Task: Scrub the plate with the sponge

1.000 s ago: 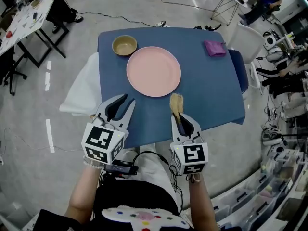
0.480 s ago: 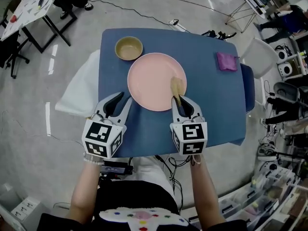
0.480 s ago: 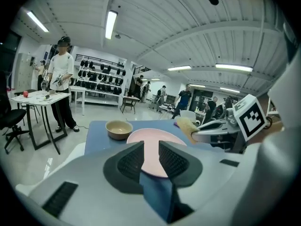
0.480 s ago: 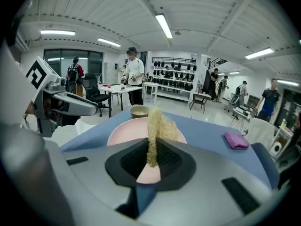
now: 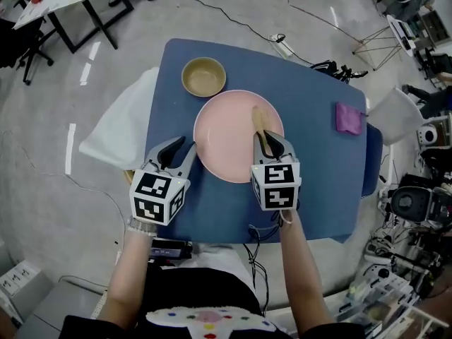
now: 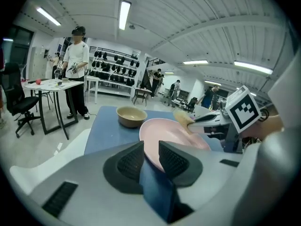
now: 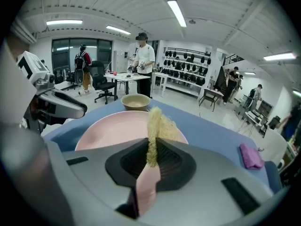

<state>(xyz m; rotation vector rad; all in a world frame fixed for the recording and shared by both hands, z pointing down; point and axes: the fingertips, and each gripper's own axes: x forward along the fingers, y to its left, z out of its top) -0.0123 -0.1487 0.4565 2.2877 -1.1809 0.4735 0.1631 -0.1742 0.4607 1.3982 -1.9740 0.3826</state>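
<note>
Bowl (image 5: pixel 204 76): tan, near the worktop's (image 5: pixel 311 182) far-left corner, and its inside reads plain tan. Plate (image 5: pixel 229 129): pink, mid-worktop, just beside the bowl (rims close, can't tell if they touch). Over it sits only the sponge (image 5: pixel 260 121).

Right gripper (image 5: pixel 272 143) is clamped on the sponge, pinching it thin and on edge. The sponge's long axis runs near-to-far across the plate's right half. Its frayed free end points at the worktop's far edge and the other end is in the jaws. Can't tell whether it touches the plate surface.

Left gripper (image 5: pixel 185 147): jaws apart with a narrow gap and nothing gripped. It is over the worktop, just beside the plate's near-left rim.

Purple cloth (image 5: pixel 347 117) lies near the right edge, well apart from the plate.

Worktop is blue with rounded corners, and a white sheet (image 5: pixel 120 133) sticks out past its left edge.

Room: grey floor (image 5: pixel 42 189) with cables (image 5: pixel 212 13) and strip lights (image 7: pixel 178 13) overhead. A person (image 6: pixel 76 69) in a white shirt stands at a white table (image 6: pixel 51 84).
</note>
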